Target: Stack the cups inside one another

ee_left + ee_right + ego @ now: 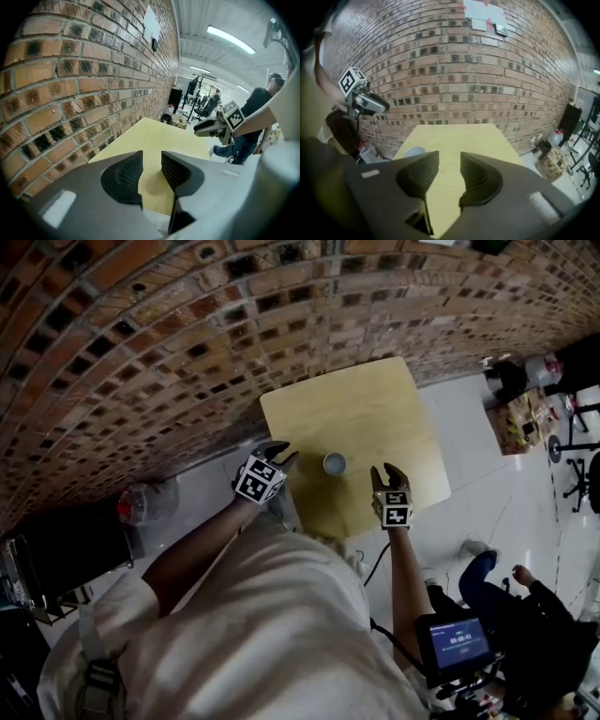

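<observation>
The left claw [151, 162] stands with its jaws a narrow gap apart and nothing between them, only pale wood showing through. The right claw [450, 165] is likewise part-open and empty. Both hover at the near side of the surface [375, 409], one on either side of the cup [335, 463], and neither touches it. The cup stands upright close to the near edge, mouth up. Its inside looks grey from above, and whether another cup sits nested in it cannot be told. Beyond it, bare wood runs to the far edge, which lies along the brick wall [141, 334]. To the right the surface ends over white floor [487, 456], where a seated person [525, 615] is near.
</observation>
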A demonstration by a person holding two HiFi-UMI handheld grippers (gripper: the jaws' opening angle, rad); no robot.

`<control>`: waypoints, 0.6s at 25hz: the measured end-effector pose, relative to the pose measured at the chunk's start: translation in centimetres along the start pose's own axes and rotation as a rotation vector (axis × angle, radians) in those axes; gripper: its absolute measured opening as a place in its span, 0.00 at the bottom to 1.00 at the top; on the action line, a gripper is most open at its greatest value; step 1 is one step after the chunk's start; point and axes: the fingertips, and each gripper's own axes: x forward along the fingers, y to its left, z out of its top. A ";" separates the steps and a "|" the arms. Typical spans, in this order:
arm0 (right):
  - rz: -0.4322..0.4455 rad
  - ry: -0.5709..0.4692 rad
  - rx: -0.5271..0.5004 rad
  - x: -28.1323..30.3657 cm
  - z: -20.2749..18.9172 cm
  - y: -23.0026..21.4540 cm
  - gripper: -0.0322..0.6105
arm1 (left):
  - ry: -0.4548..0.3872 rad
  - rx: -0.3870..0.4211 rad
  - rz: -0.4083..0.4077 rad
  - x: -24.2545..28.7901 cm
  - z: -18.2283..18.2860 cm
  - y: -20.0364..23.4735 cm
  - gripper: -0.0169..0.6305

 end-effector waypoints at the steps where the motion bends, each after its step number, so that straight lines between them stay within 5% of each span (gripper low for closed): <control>1: -0.027 -0.003 0.040 -0.4 -0.6 -1.3 0.28 | -0.010 -0.017 -0.006 0.0 0.1 0.2 0.25; 7: -0.170 0.004 0.262 -2.5 -4.7 -7.0 0.29 | -0.033 -0.094 -0.015 0.3 0.5 1.2 0.25; 11: -0.208 0.001 0.321 -3.5 -6.5 -8.2 0.29 | -0.017 -0.088 -0.019 0.6 0.3 1.4 0.24; 15: -0.240 -0.006 0.341 -4.4 -7.2 -8.3 0.29 | -0.008 -0.081 -0.028 0.7 0.1 1.3 0.12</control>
